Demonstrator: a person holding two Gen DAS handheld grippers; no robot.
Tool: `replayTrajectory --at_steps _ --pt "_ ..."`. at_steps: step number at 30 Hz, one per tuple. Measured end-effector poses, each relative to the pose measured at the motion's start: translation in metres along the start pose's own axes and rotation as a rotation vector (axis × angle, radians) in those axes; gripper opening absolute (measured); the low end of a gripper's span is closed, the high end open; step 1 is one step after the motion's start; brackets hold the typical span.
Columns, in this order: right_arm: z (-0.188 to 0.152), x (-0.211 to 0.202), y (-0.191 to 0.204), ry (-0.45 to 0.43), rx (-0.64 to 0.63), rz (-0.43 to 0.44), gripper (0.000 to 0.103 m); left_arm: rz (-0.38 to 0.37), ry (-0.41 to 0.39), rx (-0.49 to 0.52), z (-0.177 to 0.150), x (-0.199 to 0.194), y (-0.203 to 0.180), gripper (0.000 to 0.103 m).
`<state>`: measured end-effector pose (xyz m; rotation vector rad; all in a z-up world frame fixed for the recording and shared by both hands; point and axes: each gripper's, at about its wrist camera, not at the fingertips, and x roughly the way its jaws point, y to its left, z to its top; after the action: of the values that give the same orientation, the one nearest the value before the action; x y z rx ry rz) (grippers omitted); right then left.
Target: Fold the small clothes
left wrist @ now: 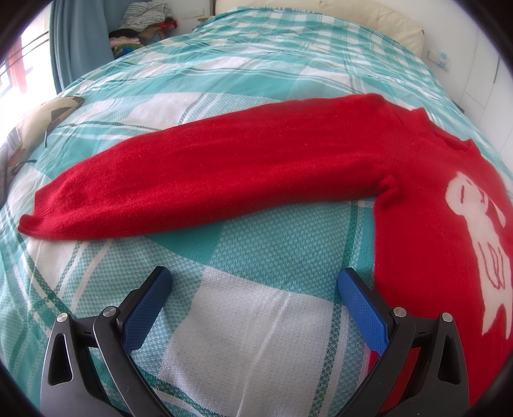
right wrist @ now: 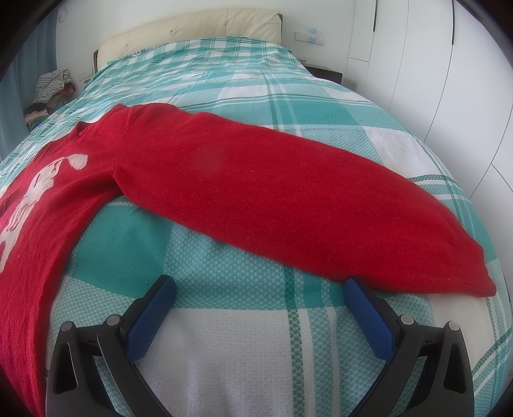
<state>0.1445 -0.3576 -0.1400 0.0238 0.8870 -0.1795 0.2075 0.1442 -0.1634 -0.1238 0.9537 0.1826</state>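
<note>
A small red knitted sweater (left wrist: 426,199) with a white animal figure (left wrist: 481,224) on its chest lies flat on the bed, both sleeves spread out. In the left wrist view one sleeve (left wrist: 198,179) stretches left, its cuff at far left. My left gripper (left wrist: 255,279) hovers open over bare bedspread just in front of that sleeve, its right finger beside the sweater's side edge. In the right wrist view the other sleeve (right wrist: 288,199) runs right to its cuff (right wrist: 465,272). My right gripper (right wrist: 259,288) is open and empty, its right fingertip (right wrist: 356,288) at the sleeve's near edge.
The bed carries a teal and white checked bedspread (left wrist: 256,320). A cream headboard (right wrist: 192,29) stands at the far end. A pile of clothes (left wrist: 141,25) sits beyond the bed's far left corner. A patterned cushion (left wrist: 38,125) lies at the left edge. White wardrobe doors (right wrist: 449,80) line the right side.
</note>
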Motion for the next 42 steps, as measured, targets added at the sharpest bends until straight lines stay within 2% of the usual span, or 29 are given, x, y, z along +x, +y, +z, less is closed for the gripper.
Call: replayTrajectory --at_steps 21,24,27,29,31,33,35,37,39,41,42 --pt "0.003 0.004 0.0 0.018 -0.006 0.001 0.103 0.0 0.0 0.0 0.0 0.0 0.0 0.103" --pt "0.005 0.005 -0.003 0.021 0.005 0.017 0.103 0.0 -0.001 0.0 0.0 0.0 0.0 0.103" --pt "0.006 -0.005 -0.013 0.046 0.038 0.104 0.103 0.0 0.0 0.0 0.0 0.0 0.0 0.103" --pt "0.004 -0.026 -0.036 0.006 0.2 0.247 0.103 0.0 0.0 0.0 0.0 0.0 0.0 0.103" --pt "-0.007 -0.044 -0.075 -0.056 0.472 0.454 0.103 0.0 0.0 0.0 0.0 0.0 0.0 0.103" --pt "-0.03 -0.051 -0.115 -0.108 0.741 0.587 0.103 0.0 0.0 0.0 0.0 0.0 0.0 0.103" --pt "-0.056 -0.053 -0.148 -0.147 0.955 0.614 0.103 0.001 0.0 0.0 0.0 0.0 0.0 0.103" --pt "-0.076 -0.051 -0.172 -0.186 1.103 0.632 0.1 0.0 0.0 0.001 0.001 0.001 0.0 0.103" --pt "-0.084 -0.047 -0.186 -0.201 1.187 0.621 0.093 0.0 0.0 0.001 0.001 0.001 0.0 0.103" --pt "-0.083 -0.045 -0.195 -0.22 1.232 0.549 0.078 0.0 -0.001 0.0 0.001 0.002 0.0 0.103" --pt "-0.082 -0.042 -0.2 -0.231 1.247 0.523 0.075 0.0 -0.001 0.0 0.001 0.001 0.0 0.103"
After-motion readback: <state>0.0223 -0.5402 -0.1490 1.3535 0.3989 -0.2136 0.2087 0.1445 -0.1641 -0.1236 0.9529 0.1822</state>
